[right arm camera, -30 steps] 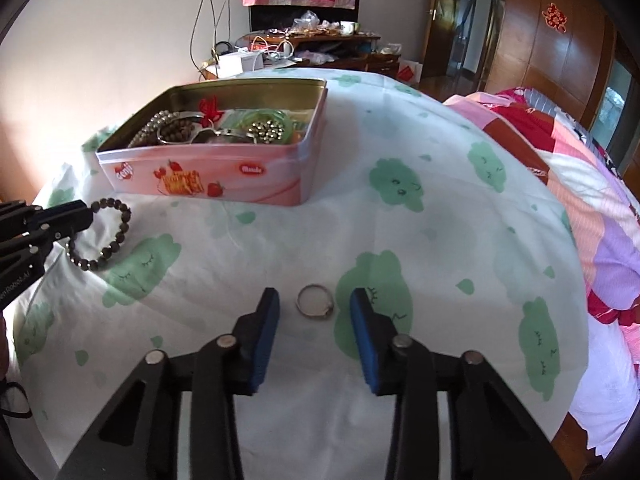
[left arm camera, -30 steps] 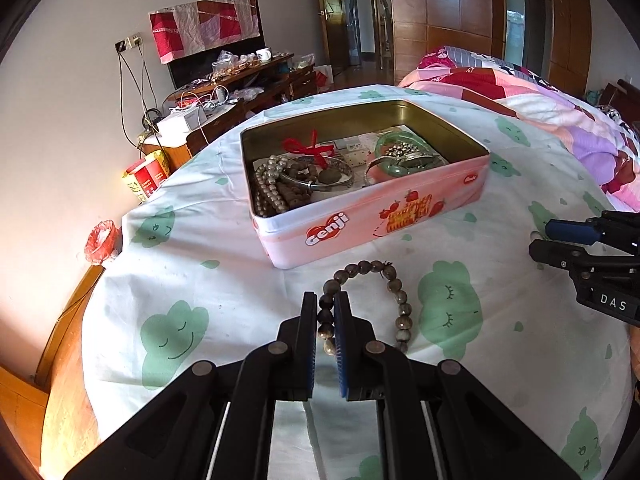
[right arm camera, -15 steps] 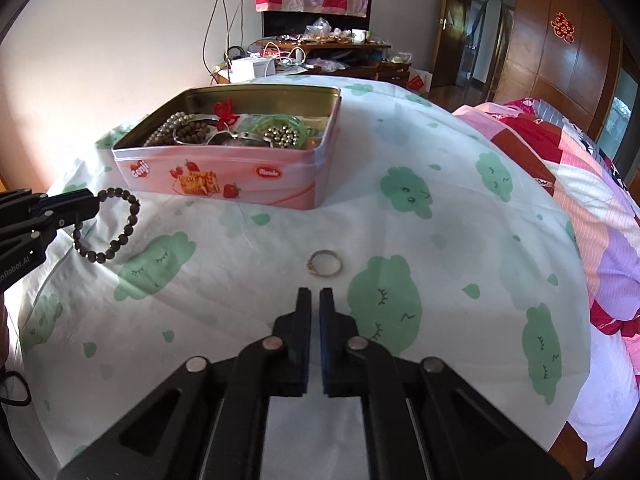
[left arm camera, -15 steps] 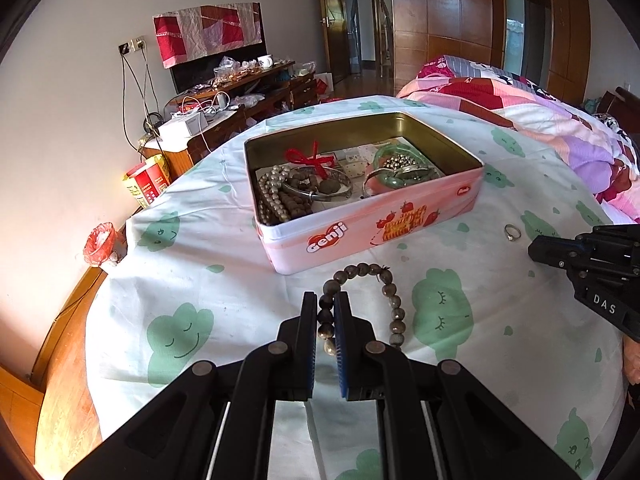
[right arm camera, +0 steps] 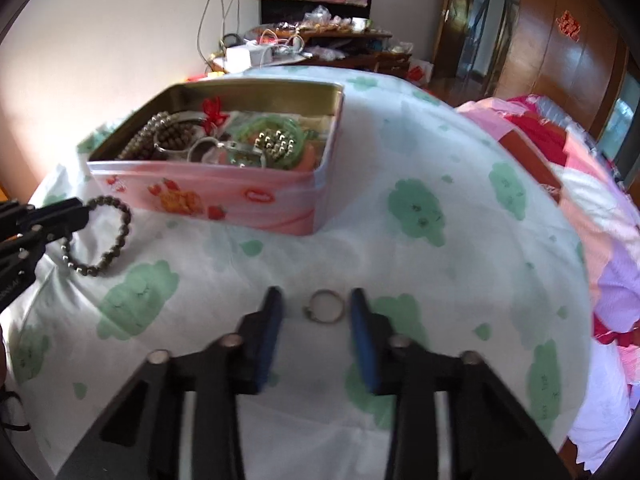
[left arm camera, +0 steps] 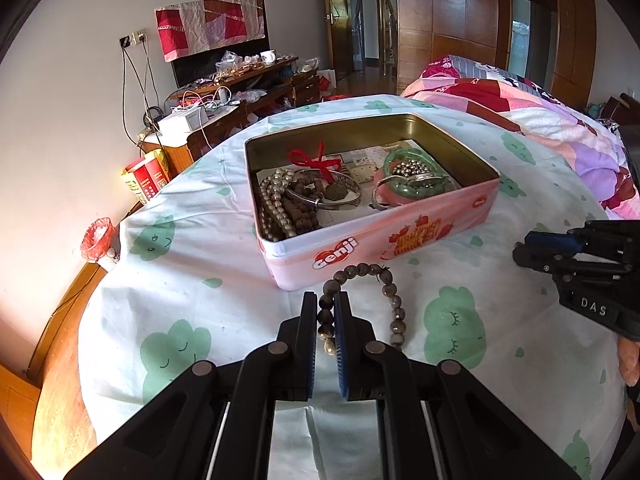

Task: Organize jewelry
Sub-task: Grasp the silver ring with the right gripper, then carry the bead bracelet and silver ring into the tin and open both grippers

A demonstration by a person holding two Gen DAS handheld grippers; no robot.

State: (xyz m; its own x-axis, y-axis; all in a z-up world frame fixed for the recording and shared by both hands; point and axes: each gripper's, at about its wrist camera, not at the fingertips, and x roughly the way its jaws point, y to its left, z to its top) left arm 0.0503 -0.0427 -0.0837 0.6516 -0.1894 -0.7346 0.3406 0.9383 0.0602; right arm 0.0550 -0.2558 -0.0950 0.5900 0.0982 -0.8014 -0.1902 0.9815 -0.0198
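Bedsheet lies bare beside tin.

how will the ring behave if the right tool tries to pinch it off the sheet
The ring is thin metal lying flat on the soft sheet, so it will likely slip or sink. It looks rigid and light. The right tool is open around it.

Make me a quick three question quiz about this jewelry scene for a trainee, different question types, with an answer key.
1. True or false: the left gripper is shut on the bead bracelet.
2. Where does the ring lie? A) inside the tin B) on the sheet between the right gripper's open fingers C) on the floor
3. Fill in: the pink tin has no ____ on it.

Key: 1 true; 2 B; 3 lid.
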